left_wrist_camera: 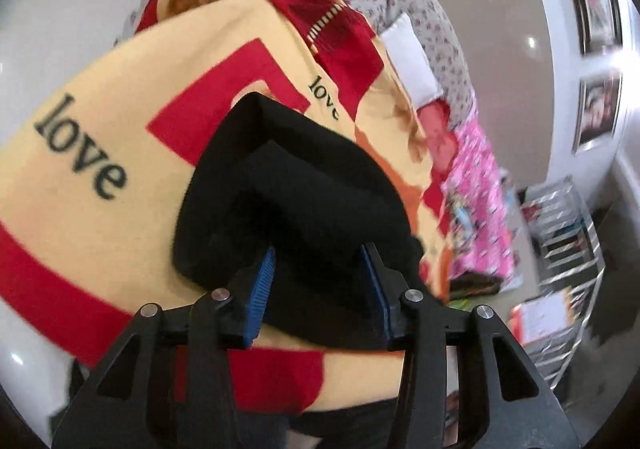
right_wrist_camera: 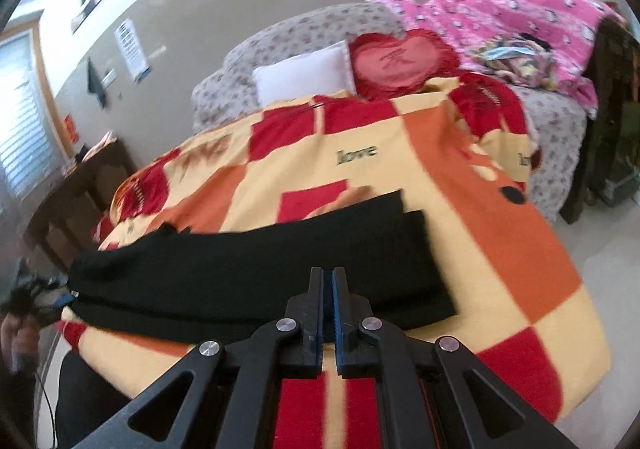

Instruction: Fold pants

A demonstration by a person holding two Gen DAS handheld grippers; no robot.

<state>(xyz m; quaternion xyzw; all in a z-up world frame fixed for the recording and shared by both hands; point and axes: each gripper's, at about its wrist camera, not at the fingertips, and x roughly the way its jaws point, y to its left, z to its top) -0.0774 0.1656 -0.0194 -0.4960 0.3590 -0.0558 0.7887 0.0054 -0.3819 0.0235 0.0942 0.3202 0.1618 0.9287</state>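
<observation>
Folding pants, entry for the step in hand: setting down and squaring a lengthwise fold.

Item: black pants [right_wrist_camera: 256, 269], lying as a long band across the patchwork blanket [right_wrist_camera: 500, 249] on the bed, one layer over another, the two hems at the far end slightly staggered.

Left gripper [left_wrist_camera: 320, 261]: jaws parted, blue pads [left_wrist_camera: 264, 281] standing clear on either side of a bunched end of the pants; nothing pinched that I can see, so I count it as released.

Right gripper [right_wrist_camera: 329, 277]: jaws clenched together, empty as far as I can tell, hovering at the near edge of the band, about midway along it.

Background, not to be disturbed: white pillow [right_wrist_camera: 304, 77], heart cushion [right_wrist_camera: 396, 65], pink quilt [right_wrist_camera: 520, 21].

Handling note, my judgement: I should lift the left gripper straight away so the pads do not drag the cloth, then align the staggered hems before making the crosswise fold. Soft fabric slides on a blanket; slow, low passes suit it.
</observation>
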